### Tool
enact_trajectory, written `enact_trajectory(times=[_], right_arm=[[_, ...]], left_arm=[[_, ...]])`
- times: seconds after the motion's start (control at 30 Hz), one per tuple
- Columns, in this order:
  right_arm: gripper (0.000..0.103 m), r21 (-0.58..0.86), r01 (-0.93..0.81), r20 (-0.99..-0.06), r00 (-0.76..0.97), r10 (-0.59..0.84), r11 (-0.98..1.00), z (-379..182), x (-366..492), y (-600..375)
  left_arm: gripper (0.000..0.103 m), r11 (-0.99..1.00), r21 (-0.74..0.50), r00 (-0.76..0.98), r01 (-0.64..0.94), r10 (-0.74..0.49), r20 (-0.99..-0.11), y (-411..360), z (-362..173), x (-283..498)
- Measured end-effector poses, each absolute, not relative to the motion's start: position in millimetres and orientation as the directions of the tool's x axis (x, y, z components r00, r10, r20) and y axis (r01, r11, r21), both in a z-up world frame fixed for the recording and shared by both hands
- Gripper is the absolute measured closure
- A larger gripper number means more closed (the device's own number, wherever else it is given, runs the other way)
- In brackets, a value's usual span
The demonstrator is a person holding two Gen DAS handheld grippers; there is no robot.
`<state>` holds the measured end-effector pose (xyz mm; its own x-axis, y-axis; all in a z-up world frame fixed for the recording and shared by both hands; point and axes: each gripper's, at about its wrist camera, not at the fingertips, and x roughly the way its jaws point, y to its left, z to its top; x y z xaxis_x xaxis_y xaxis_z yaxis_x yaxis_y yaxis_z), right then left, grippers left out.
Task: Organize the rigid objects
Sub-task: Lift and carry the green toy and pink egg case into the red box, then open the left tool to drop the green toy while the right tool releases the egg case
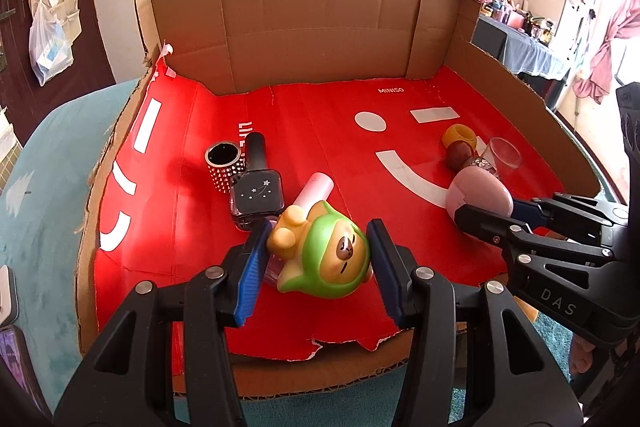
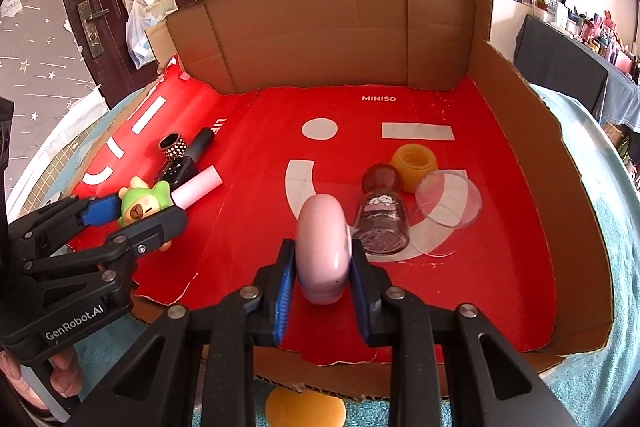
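Note:
A green-hooded bear toy (image 1: 324, 259) lies near the front of the red cardboard floor (image 1: 320, 115), and my left gripper (image 1: 320, 239) is shut on its sides. A pink tube (image 1: 314, 191) lies just behind it. My right gripper (image 2: 322, 255) is shut on a pink egg-shaped case (image 2: 324, 251), which stands on edge on the red floor. In the right wrist view the left gripper (image 2: 132, 215) and the toy (image 2: 142, 205) show at the left. In the left wrist view the right gripper (image 1: 492, 215) and the case (image 1: 476, 191) show at the right.
A studded black cup (image 1: 222, 163), a starred black bottle (image 1: 256, 199) and a black cylinder (image 1: 256, 151) cluster at the left. At the right lie a brown bottle (image 2: 382, 215), a yellow cap (image 2: 414, 161) and a clear cup (image 2: 448, 205). Cardboard walls (image 2: 320, 27) stand at the back and right.

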<state>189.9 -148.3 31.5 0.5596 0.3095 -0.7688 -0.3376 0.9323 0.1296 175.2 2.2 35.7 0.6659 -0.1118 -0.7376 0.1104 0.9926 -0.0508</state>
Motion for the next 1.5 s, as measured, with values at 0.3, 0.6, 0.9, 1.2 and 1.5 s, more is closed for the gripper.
enact_trajectory(times=[0.3, 0.6, 0.9, 1.2, 1.5], right_arm=[[0.075, 0.113, -0.342, -0.769, 0.564, 0.3, 0.933, 31, 189, -146], [0.075, 0.12, -0.338, -0.769, 0.564, 0.303, 0.933, 31, 188, -146], [0.075, 0.113, -0.341, -0.767, 0.567, 0.299, 0.933, 31, 188, -145], [0.062, 0.122, -0.336, -0.754, 0.581, 0.307, 0.934, 37, 184, -148], [0.045, 0.142, -0.342, -0.713, 0.616, 0.336, 0.929, 53, 166, -156]], left_arm=[[0.056, 0.993, -0.05, 0.665, 0.109, -0.11, -0.739, 2, 35, 176], [0.056, 0.993, -0.061, 0.66, 0.104, -0.114, -0.743, 3, 35, 176], [0.045, 0.994, -0.051, 0.695, 0.093, -0.101, -0.712, 7, 49, 170], [0.036, 0.996, -0.025, 0.718, 0.091, -0.083, -0.691, 5, 57, 160], [0.022, 0.996, -0.037, 0.73, 0.077, -0.082, -0.679, 9, 62, 147]])
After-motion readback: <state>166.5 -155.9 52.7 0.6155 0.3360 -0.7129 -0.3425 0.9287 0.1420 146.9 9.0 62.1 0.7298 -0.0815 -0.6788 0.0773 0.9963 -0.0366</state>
